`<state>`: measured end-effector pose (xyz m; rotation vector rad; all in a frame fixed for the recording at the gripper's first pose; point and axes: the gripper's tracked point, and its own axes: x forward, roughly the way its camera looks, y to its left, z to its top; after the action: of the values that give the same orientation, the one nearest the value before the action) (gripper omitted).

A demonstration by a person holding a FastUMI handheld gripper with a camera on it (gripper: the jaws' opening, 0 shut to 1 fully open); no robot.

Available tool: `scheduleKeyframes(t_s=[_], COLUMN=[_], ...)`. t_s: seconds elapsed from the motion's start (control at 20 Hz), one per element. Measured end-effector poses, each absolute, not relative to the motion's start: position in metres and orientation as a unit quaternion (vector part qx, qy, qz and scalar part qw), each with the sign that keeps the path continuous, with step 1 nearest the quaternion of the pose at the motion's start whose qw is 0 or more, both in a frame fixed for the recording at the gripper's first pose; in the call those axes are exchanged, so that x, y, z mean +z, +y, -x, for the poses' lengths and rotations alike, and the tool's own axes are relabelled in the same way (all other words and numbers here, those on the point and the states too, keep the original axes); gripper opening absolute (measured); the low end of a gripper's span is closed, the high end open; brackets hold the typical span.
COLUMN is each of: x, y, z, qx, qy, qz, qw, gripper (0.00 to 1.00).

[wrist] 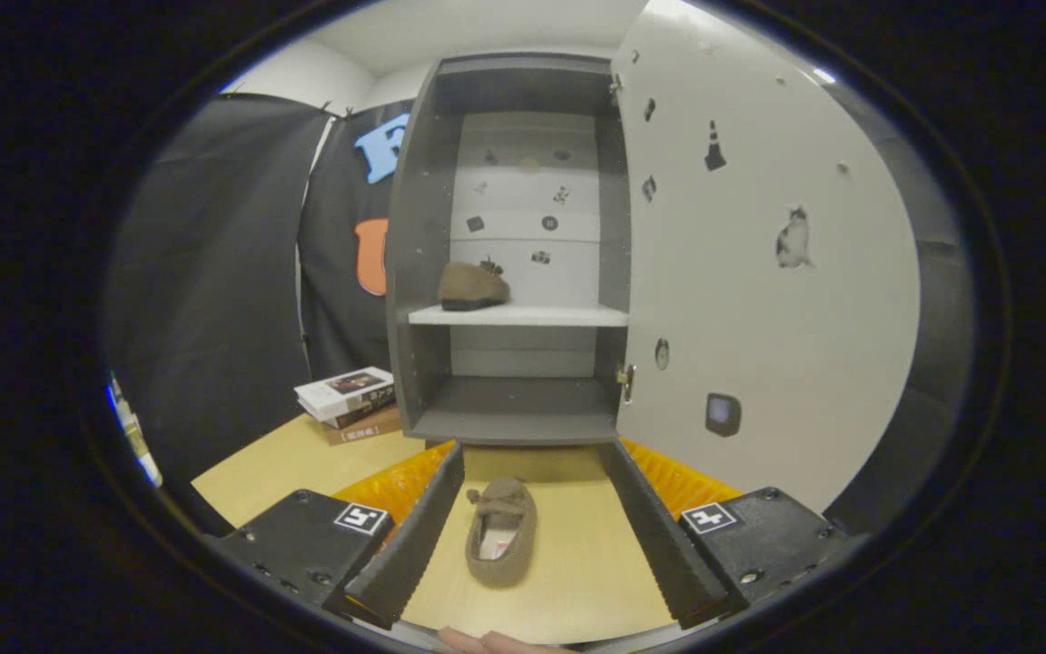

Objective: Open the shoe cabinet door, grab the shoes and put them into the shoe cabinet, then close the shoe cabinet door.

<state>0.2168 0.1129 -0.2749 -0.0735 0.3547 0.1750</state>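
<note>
Standing open beyond the jaws, the shoe cabinet [514, 272] shows a dark grey carcass with a white shelf [518, 315] across its middle. Its white door [759, 272] is swung wide to the right of the jaws and carries small picture stickers whose details are too small to read. Under everything lies the pale wooden tabletop [577, 563]. A short stack of books [349, 400] rests on it beyond the left jaw, just beside the cabinet's base; the cover printing cannot be read. One brown shoe [472, 287] sits on the shelf toward its left end, long axis across the cabinet, its low tip pointing right. The second brown shoe [501, 530] lies on the tabletop between the jaws, closer to the left one and touching neither, long axis running along them, its bow end pointing toward the cabinet. The gripper [537, 613] is released, jaws spread wide and empty, each block bearing a square black-and-white marker.
</note>
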Motion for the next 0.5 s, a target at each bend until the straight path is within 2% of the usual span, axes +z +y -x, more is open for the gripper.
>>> scheduleKeyframes(t_s=[0.35, 0.5], x=[-0.407, -0.442], y=[0.156, 0.163], z=[-0.252, -0.262], qx=[0.092, 0.092], qy=[0.307, 0.348], qz=[0.046, 0.043], qw=[0.946, 0.932], gripper=[0.93, 0.92])
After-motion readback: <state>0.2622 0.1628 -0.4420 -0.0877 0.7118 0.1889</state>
